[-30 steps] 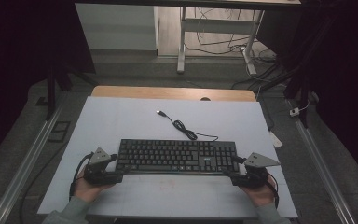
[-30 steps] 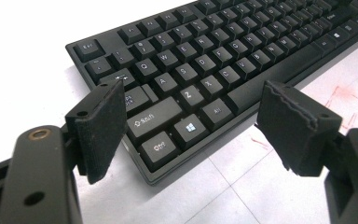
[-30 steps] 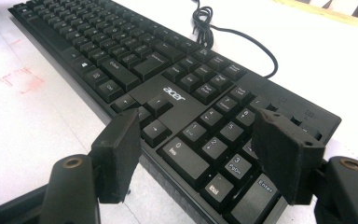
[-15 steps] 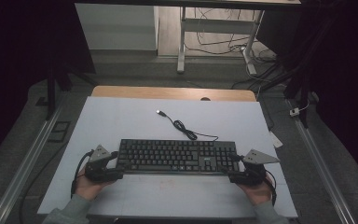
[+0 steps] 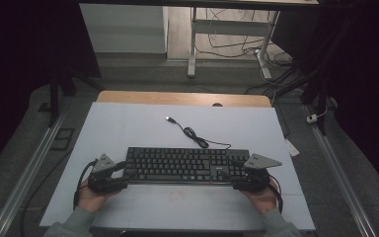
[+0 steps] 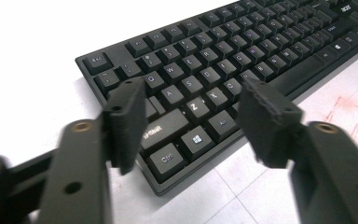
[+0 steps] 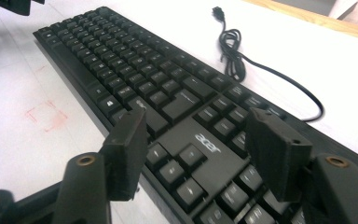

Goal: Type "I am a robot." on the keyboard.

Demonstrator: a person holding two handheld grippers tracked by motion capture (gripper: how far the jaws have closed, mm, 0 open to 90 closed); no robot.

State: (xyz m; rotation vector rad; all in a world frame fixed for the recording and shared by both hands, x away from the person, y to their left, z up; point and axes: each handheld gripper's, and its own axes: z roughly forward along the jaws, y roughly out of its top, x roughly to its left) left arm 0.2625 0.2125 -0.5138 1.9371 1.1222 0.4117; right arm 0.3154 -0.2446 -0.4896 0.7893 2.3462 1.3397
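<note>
A black keyboard lies across the near part of the white table top, and its cable coils away behind it to a USB plug. My left gripper is at the keyboard's left end. In the left gripper view its jaws stand apart over the Ctrl corner of the keyboard; they have just been closing, with that end between them and no pad pressing on it. My right gripper is at the right end. Its jaws straddle the keys by the logo on the keyboard, open and also just closing.
The white table top ends in a wooden strip at the back. Faint red marks sit on the surface in front of the keyboard. Metal rails run along both sides of the table, and a desk frame stands on the floor beyond.
My right gripper has slid left onto the keyboard's right end. The left gripper has stayed at the left end. The keyboard has not moved.
</note>
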